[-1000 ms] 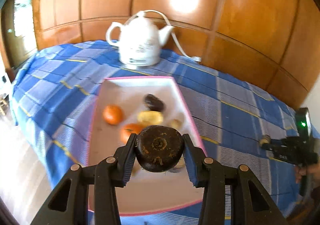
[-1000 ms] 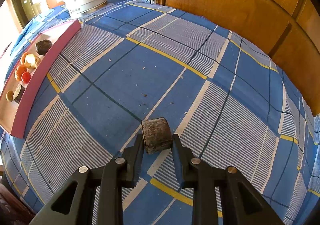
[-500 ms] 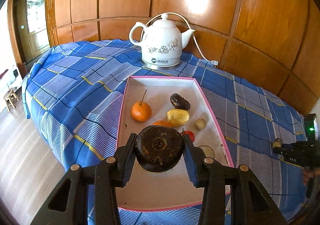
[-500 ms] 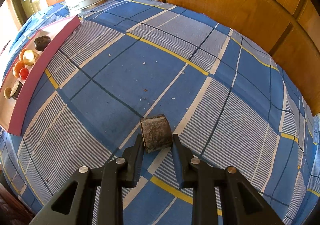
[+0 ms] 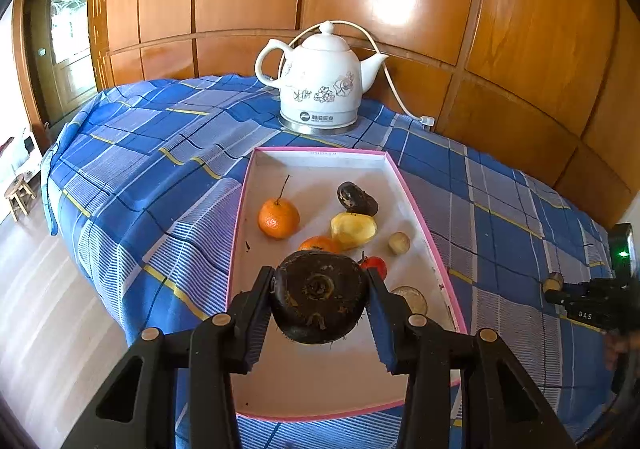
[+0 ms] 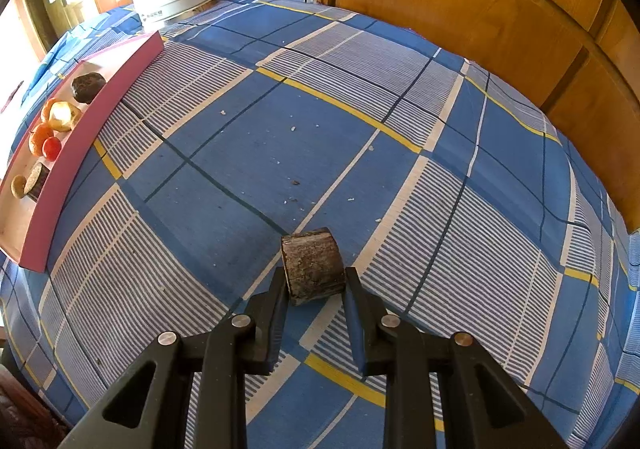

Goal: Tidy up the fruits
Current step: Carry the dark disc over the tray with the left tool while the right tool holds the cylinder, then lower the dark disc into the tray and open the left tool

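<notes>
The left tongs [image 5: 320, 301] clamp a dark round fruit [image 5: 319, 297] between both pads, held above the near half of the tray [image 5: 416, 205]. Left of and beyond the tongs lies a stemmed orange [image 5: 279, 218]; straight beyond the fruit a second orange [image 5: 319, 244] peeks out, partly hidden by it. Farther on sit a yellow fruit [image 5: 353, 230] and a dark oblong fruit [image 5: 357, 199]; to the right lie a red tomato [image 5: 375, 266], a small pale fruit [image 5: 399, 242] and a cut slice [image 5: 412, 299], half covered by the right finger. Beyond the tray stands a white kettle [image 5: 320, 89] with its cord [image 5: 396, 93], on the blue cloth [image 5: 140, 169].

The right tongs [image 6: 314, 283] pinch a brown stub [image 6: 312, 265] low over the cloth, with bare cloth ahead and the tray well off to their left.

Compared with a second ago, the left view shows more wall and floor, with the kettle closer to centre; both grips are unchanged and the right view has barely shifted.
</notes>
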`<state>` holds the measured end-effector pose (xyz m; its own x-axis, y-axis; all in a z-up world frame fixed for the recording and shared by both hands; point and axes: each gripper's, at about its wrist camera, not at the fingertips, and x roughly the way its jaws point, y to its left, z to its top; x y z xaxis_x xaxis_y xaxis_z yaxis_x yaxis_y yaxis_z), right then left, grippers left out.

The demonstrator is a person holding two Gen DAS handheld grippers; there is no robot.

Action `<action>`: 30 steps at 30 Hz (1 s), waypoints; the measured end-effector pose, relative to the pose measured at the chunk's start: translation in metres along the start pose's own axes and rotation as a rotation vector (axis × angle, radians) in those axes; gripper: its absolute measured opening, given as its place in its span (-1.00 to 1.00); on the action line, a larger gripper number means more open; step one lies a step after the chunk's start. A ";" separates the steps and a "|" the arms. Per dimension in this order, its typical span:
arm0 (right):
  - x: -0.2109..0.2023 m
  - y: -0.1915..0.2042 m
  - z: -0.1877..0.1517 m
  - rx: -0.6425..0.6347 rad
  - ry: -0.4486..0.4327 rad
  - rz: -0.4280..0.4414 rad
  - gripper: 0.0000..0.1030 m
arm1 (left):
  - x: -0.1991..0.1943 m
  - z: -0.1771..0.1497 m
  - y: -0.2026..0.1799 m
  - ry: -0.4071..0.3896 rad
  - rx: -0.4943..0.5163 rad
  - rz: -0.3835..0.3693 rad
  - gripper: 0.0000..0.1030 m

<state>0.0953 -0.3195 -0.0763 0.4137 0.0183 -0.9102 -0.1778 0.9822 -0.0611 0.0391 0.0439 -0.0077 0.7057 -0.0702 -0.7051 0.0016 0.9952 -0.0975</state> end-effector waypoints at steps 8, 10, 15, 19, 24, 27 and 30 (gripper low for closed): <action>-0.001 0.002 0.001 -0.009 -0.002 0.002 -0.48 | 0.009 0.000 0.004 0.032 -0.014 -0.017 -0.13; -0.001 0.003 0.001 -0.013 -0.002 0.003 -0.48 | 0.014 0.001 0.007 0.052 -0.029 -0.037 -0.13; -0.001 0.003 0.002 -0.016 -0.002 0.005 -0.48 | 0.030 0.018 0.019 0.077 -0.068 -0.068 -0.13; -0.001 0.005 0.002 -0.022 -0.003 0.010 -0.48 | 0.042 0.043 0.027 0.059 -0.078 -0.081 -0.13; 0.000 0.004 0.003 -0.023 -0.003 0.017 -0.48 | 0.069 0.074 0.031 0.066 -0.082 -0.084 -0.13; 0.000 0.004 0.003 -0.024 -0.003 0.022 -0.48 | 0.091 0.084 0.031 0.085 -0.092 -0.077 -0.13; 0.000 0.004 0.003 -0.022 -0.003 0.027 -0.48 | 0.113 0.090 0.029 0.110 -0.099 -0.069 -0.12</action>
<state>0.0970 -0.3149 -0.0755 0.4110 0.0455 -0.9105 -0.2085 0.9770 -0.0453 0.1827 0.0708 -0.0274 0.6245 -0.1502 -0.7664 -0.0267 0.9766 -0.2132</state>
